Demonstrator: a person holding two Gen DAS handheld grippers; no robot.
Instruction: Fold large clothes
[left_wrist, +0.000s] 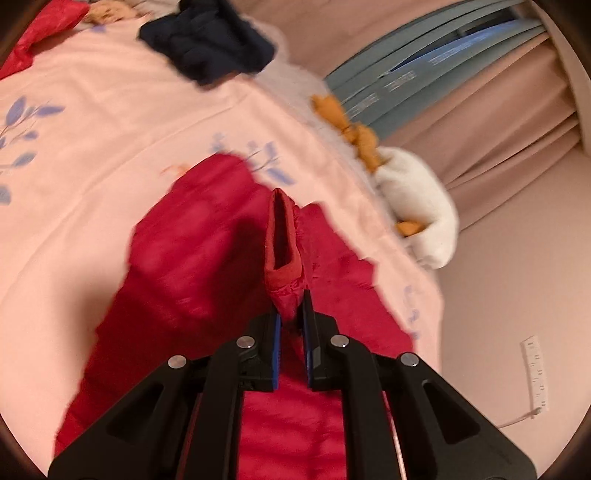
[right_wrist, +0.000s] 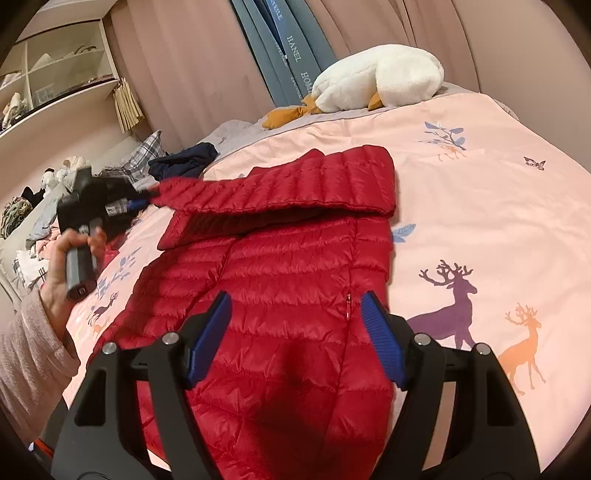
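A red quilted down jacket (right_wrist: 295, 280) lies flat on the pink bedspread (right_wrist: 480, 206). One sleeve (right_wrist: 295, 184) is folded across its upper part. My left gripper (left_wrist: 292, 314) is shut on the red sleeve cuff (left_wrist: 282, 251) and holds it above the bed; it shows in the right wrist view (right_wrist: 147, 194) at the left, at the sleeve's end. My right gripper (right_wrist: 295, 336) is open and empty, hovering over the jacket's lower body near the zip pocket (right_wrist: 348, 306).
A white plush goose (right_wrist: 376, 79) lies at the far edge of the bed. A dark navy garment (right_wrist: 184, 162) is bunched at the bed's far left. Curtains (right_wrist: 192, 74) and shelves (right_wrist: 55, 66) stand behind. More clothes are piled at the left (right_wrist: 33, 229).
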